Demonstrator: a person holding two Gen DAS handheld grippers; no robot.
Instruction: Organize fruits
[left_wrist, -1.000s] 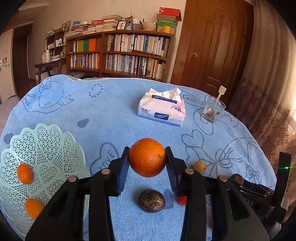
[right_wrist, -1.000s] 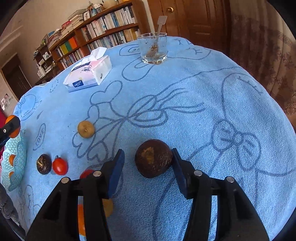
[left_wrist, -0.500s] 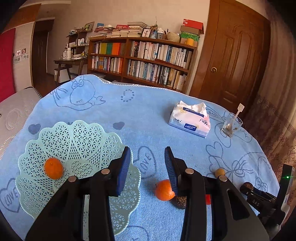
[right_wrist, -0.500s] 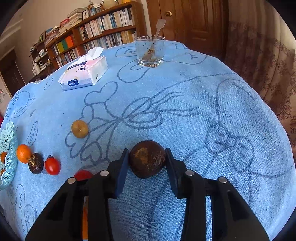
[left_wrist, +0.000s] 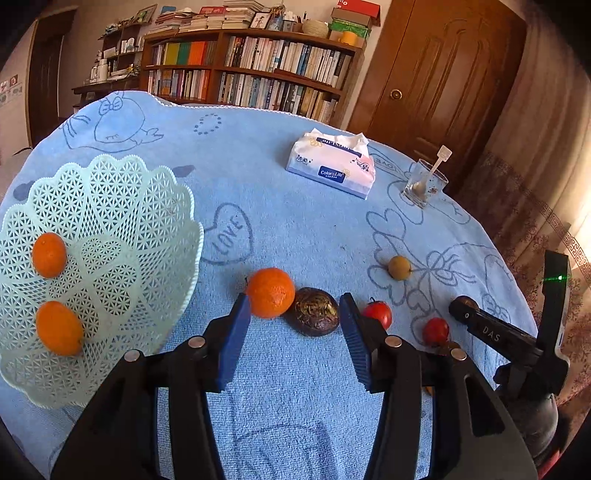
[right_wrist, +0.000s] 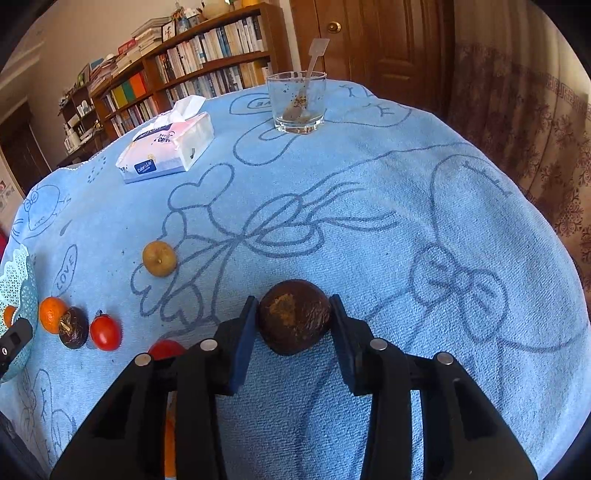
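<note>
One blue towel-cloth (right_wrist: 332, 192) table | bookshelf (left_wrist: 251, 74) behind | left tongs (left_wrist: 293, 321) wide | right tongs (right_wrist: 293, 319) clamp dark fruit (right_wrist: 293, 315)

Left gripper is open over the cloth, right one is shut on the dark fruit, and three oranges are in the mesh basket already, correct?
Not quite: the mesh basket holds two oranges, as the left wrist view shows. The third orange lies on the cloth. The rest stands: left gripper open, right gripper shut on the dark fruit.

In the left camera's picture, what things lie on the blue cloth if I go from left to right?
White lace basket holding two oranges → loose orange → dark wrinkled fruit → red tomato → yellowish fruit → second tomato.
</note>
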